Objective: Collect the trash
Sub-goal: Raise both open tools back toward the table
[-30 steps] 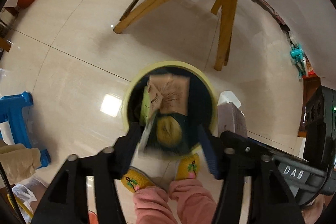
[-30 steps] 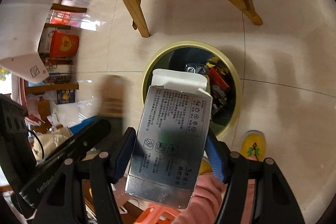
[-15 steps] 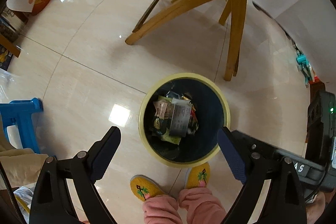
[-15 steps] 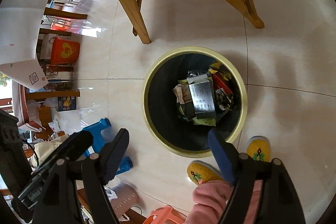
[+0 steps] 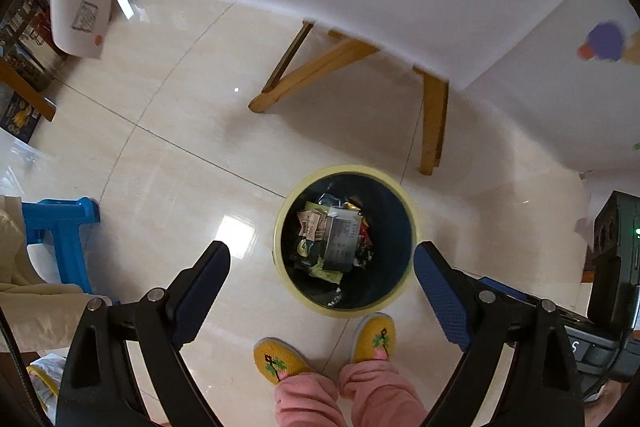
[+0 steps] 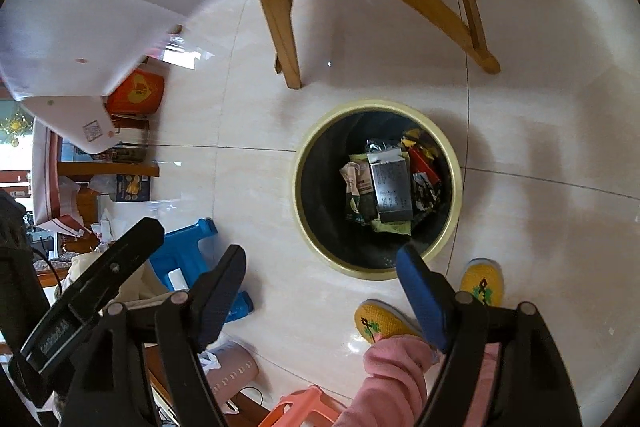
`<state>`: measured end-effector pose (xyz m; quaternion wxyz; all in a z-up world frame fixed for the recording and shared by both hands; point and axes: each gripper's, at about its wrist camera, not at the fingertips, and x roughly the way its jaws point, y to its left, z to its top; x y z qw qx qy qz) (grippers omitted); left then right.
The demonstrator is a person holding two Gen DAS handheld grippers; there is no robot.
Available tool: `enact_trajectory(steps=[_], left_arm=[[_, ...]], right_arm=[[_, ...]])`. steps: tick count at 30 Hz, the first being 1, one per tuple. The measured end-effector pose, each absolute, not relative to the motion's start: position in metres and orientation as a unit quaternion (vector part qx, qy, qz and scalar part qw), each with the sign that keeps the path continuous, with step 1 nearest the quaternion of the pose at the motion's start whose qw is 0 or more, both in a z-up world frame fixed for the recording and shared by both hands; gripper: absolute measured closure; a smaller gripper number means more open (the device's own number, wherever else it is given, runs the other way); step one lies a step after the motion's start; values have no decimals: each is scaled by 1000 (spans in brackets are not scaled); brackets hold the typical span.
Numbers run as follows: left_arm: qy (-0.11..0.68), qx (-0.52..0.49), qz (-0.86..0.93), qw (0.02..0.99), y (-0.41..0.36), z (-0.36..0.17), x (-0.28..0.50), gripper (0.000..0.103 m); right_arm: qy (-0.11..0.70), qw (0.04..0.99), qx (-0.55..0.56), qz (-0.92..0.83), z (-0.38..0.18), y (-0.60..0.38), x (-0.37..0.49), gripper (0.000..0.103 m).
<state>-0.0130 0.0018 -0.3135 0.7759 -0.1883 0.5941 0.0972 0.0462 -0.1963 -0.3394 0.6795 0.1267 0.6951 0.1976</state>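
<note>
Glossy beige tiled floor, wooden desk legs at far side under white cloth. Yellow-rimmed dark bin stands on floor just beyond person's yellow slippers. Trash lies inside bin: silver carton on top, brown paper packet beside it at left, coloured wrappers around. Left tongs spread wide, nothing between. Right tongs likewise spread, empty, just opened. Blue stool at left.
</note>
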Motion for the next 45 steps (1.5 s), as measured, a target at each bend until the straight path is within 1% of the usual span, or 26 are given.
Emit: enact_trajectory(steps=[7, 18, 27, 37, 45], left_arm=[[569, -176, 111, 795, 0, -241, -18, 11], [544, -188, 80, 813, -5, -134, -28, 12], [514, -185, 32, 837, -1, -45, -30, 12], [466, -119, -25, 876, -12, 32, -14, 12], [430, -63, -42, 899, -14, 76, 24, 12]], right_arm=[[671, 700, 114, 213, -268, -198, 40, 25], [635, 727, 113, 234, -153, -198, 26, 25], [575, 778, 80, 239, -68, -197, 23, 25], [484, 846, 51, 220, 11, -196, 35, 25], [448, 866, 43, 218, 51, -197, 52, 25]])
